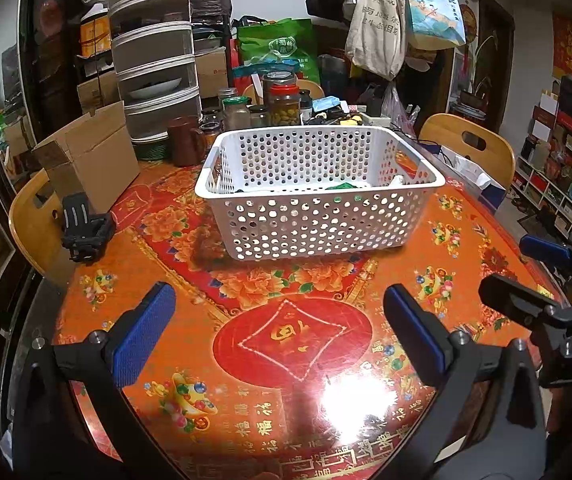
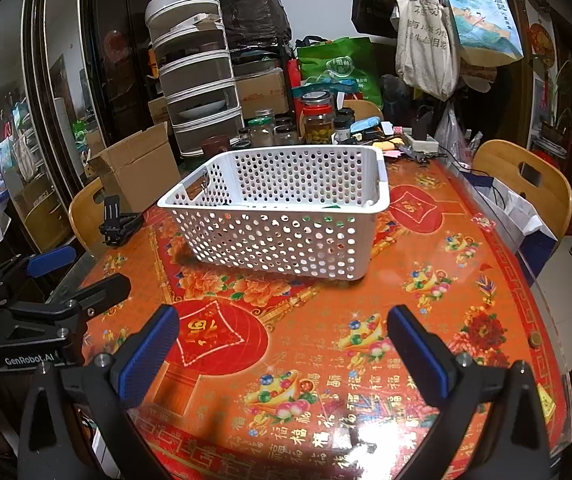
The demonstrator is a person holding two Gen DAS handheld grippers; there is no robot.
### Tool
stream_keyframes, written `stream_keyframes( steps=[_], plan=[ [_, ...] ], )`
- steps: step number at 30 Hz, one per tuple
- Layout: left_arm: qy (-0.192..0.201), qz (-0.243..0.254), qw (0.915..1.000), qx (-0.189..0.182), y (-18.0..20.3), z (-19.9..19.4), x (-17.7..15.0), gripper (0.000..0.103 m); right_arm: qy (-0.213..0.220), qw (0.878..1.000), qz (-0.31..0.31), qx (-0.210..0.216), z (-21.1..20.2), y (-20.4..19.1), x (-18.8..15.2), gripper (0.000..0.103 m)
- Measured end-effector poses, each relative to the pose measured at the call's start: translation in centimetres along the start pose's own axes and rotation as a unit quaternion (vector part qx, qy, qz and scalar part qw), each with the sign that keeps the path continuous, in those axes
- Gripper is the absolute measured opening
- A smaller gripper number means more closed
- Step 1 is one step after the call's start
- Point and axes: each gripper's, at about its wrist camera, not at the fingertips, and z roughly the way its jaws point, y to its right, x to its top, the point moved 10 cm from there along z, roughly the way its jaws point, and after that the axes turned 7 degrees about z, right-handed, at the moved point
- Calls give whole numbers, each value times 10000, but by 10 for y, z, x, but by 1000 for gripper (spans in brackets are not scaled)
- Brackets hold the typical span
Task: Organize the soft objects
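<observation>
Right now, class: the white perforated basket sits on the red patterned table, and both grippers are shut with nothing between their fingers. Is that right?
Not quite. The white perforated basket does sit on the red patterned table, but both grippers are open. The left wrist view shows the left gripper spread wide and empty; the right wrist view shows the right gripper likewise.

The left gripper (image 1: 280, 330) fills the lower part of the left wrist view, its two black arms rising from the bottom corners and ending in blue-padded fingers (image 1: 144, 334) set wide apart, nothing between them. The right gripper (image 2: 282, 350) is posed the same way in the right wrist view, blue pads (image 2: 417, 350) spread wide and empty. Each gripper also shows in the other's view: the right one enters at the right edge of the left wrist view, the left one at the left edge of the right wrist view, both level and pointing forward, jaws parted.
</observation>
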Motion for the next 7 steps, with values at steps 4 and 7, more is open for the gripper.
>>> stream_keyframes(
  steps=[4,7],
  plan=[
    [40,24,10000,32,0,0,1,103,-19,10000,-12,14,2,-1,0,103],
    [15,18,10000,2,0,2,1,103,-37,10000,-8,15,4,0,0,103]
  ],
)
